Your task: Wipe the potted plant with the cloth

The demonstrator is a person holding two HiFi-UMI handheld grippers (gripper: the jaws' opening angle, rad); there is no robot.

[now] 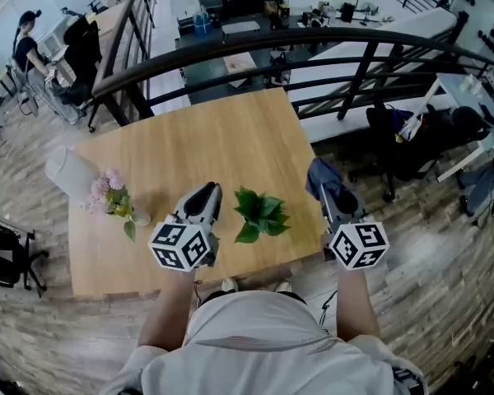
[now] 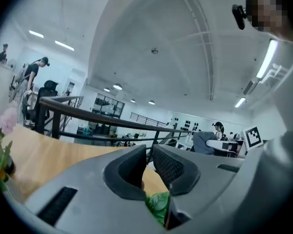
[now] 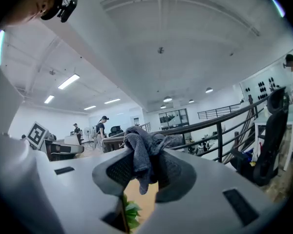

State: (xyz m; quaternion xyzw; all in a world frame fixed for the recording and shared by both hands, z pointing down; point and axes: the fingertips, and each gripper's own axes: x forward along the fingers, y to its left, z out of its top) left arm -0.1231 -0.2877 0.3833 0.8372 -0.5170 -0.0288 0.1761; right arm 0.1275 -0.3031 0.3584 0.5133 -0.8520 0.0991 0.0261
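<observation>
Potted plant (image 1: 261, 214) viewed from above, leaves turned upward, placed at 5 o'clock on wooden table (image 1: 222, 134). Left gripper (image 1: 206, 194) at plant's 9 o'clock, jaws drawn together, nothing held. Right gripper (image 1: 326, 191) at 3 o'clock, grey cloth (image 1: 321, 175) pinched, bunched end pointed toward 12 o'clock.

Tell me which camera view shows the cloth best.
The right gripper view: the grey cloth fills the centre, pinched between the right gripper's jaws, its weave visible. The head view shows it only as a small bluish bundle at that gripper's tip. The left gripper view has just a distant grey shape, likely it.
</observation>
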